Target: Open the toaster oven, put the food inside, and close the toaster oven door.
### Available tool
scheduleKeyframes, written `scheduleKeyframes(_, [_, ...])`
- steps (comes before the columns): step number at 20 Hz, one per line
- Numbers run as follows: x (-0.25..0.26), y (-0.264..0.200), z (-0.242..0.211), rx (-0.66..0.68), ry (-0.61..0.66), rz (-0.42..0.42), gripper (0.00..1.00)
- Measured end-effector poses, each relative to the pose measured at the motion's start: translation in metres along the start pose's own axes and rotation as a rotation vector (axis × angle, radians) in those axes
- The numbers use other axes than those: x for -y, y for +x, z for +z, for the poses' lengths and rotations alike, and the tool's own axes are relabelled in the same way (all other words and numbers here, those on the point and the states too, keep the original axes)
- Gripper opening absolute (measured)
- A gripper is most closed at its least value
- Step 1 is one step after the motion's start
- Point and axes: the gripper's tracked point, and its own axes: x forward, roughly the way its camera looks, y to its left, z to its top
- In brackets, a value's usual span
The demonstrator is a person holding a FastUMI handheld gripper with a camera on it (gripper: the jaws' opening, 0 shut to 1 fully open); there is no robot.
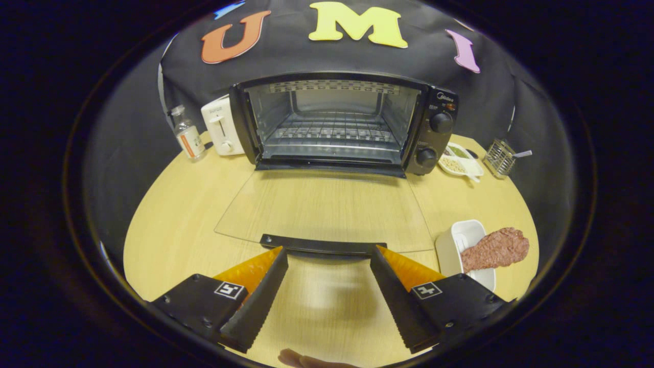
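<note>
So far I judge the first step done: the toaster oven stands open, its glass door folded flat down over the bench, and the loading and closing are still ahead.

Nearest me, my tool has its fingers spread well apart, holding nothing. The door's dark handle lies just ahead of the fingertips, spanning the gap between them, and I cannot tell whether the tips touch it.

To the right of that handle, near the oven door's front corner, sits a white rectangular dish with the food draped over its far rim. It looks like a flat, reddish-brown slab with a rough, grainy surface and an uneven outline, like a piece of meat; part of it hangs out past the dish.

Beyond the door, the oven cavity shows a wire rack with nothing on it. Left of the oven stand a white pop-up toaster and a small clear bottle; to its right, a divided dish and a wire holder.
</note>
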Motion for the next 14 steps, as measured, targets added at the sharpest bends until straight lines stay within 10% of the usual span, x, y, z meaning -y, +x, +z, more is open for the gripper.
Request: scheduleKeyframes(14, [0.124,-0.094,0.016,0.036,0.049,0.133,1.0])
